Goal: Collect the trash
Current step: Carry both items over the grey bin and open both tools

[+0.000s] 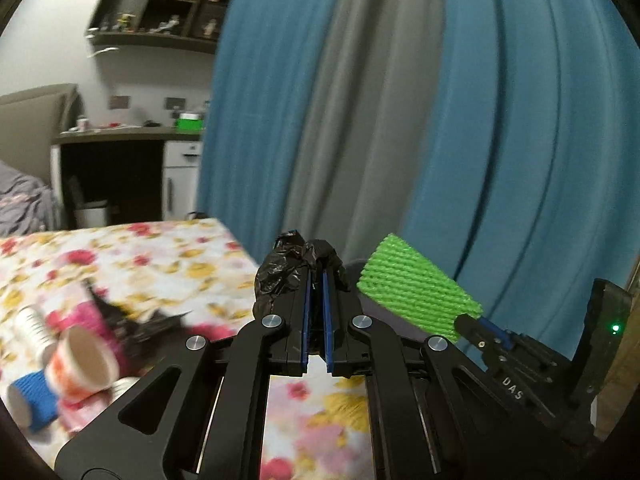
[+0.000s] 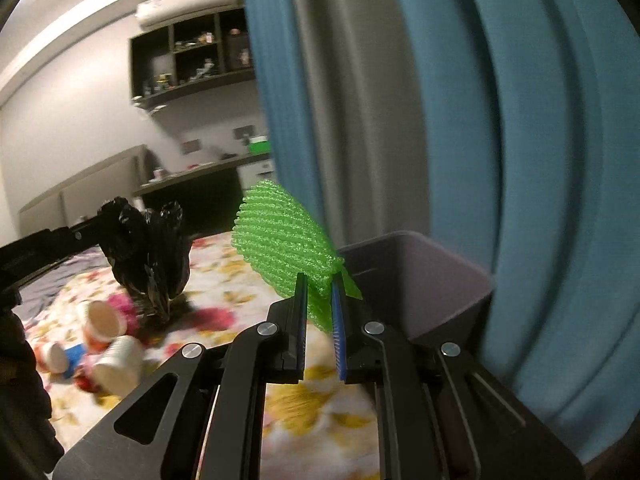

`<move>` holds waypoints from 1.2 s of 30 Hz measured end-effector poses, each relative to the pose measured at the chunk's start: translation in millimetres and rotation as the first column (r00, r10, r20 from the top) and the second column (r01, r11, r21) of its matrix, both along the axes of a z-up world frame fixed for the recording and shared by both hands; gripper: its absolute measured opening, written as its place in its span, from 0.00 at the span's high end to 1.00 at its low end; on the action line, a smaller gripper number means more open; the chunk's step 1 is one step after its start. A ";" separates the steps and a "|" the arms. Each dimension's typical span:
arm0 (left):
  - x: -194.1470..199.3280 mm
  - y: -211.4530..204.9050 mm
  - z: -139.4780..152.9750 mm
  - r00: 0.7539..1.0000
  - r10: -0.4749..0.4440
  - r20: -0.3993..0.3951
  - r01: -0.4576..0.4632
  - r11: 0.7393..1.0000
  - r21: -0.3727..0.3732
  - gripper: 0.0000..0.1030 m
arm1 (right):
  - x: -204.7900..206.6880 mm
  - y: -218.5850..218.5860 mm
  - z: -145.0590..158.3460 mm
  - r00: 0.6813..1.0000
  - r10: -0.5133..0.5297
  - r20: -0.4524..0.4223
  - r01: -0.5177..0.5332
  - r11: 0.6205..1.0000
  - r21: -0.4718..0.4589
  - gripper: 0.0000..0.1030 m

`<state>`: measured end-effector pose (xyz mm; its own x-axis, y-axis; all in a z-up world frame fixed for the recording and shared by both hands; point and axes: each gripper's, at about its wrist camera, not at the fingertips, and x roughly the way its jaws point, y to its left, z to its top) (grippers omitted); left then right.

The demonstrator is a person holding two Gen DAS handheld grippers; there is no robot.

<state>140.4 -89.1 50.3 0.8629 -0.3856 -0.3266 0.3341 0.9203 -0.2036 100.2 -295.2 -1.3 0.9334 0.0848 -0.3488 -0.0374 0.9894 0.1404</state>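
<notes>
My left gripper is shut on a crumpled black plastic bag, held up above the flowered bed; the bag hangs from that gripper at the left of the right wrist view. My right gripper is shut on a green foam net sleeve, lifted just left of a grey bin. The sleeve and the right gripper also show at the right of the left wrist view. Several paper cups lie in a heap on the bedspread; the cups are below the bag.
Blue and grey curtains hang close behind the bed and the bin. A dark desk with a green box, a white drawer unit and wall shelves stand at the far left. A person's dark sleeve fills the left edge.
</notes>
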 end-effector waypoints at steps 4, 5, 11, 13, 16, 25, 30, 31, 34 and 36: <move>31.9 -37.6 -2.3 0.998 -0.055 -0.004 0.055 0.998 -0.003 0.96 | 22.9 -21.3 -2.0 0.998 -0.062 -0.018 0.062 0.998 -0.020 0.88; 40.0 -46.4 -3.8 0.998 -0.064 -0.008 0.064 0.998 -0.003 0.96 | 27.7 -26.5 -3.3 0.997 -0.073 -0.019 0.072 0.997 -0.021 0.88; 77.1 -84.0 -19.9 0.993 -0.106 -0.053 0.107 0.994 0.005 0.95 | 58.4 -39.8 -12.6 0.993 -0.109 -0.038 0.107 0.993 -0.039 0.88; 85.9 -90.9 -24.9 0.992 -0.112 -0.067 0.112 0.994 0.008 0.95 | 68.1 -41.3 -17.6 0.992 -0.115 -0.054 0.113 0.993 -0.041 0.88; 97.3 -96.6 -32.5 0.990 -0.115 -0.087 0.116 0.993 0.010 0.95 | 75.0 -43.0 -23.0 0.990 -0.122 -0.072 0.119 0.992 -0.041 0.88; 119.4 -108.3 -45.8 0.984 -0.125 -0.124 0.129 0.991 0.024 0.95 | 93.8 -50.5 -32.7 0.985 -0.130 -0.115 0.125 0.991 -0.046 0.88; 127.2 -114.1 -52.5 0.981 -0.133 -0.141 0.138 0.990 0.025 0.95 | 98.6 -52.1 -36.6 0.982 -0.134 -0.135 0.127 0.990 -0.056 0.88; 128.2 -115.8 -54.2 0.980 -0.136 -0.146 0.141 0.990 0.027 0.95 | 99.5 -51.9 -36.7 0.981 -0.135 -0.138 0.128 0.990 -0.058 0.88; 131.7 -119.7 -58.7 0.977 -0.142 -0.159 0.149 0.988 0.030 0.95 | 103.7 -52.2 -36.7 0.979 -0.140 -0.146 0.132 0.989 -0.061 0.88; 132.7 -121.4 -61.0 0.976 -0.144 -0.161 0.152 0.988 0.035 0.95 | 105.1 -53.6 -37.7 0.978 -0.144 -0.149 0.136 0.989 -0.061 0.88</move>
<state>273.2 -210.5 -10.7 0.7335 -0.4863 -0.4749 0.4344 0.8727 -0.2228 205.3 -348.8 -39.1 0.8704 -0.0641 -0.4881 0.1197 0.9893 0.0835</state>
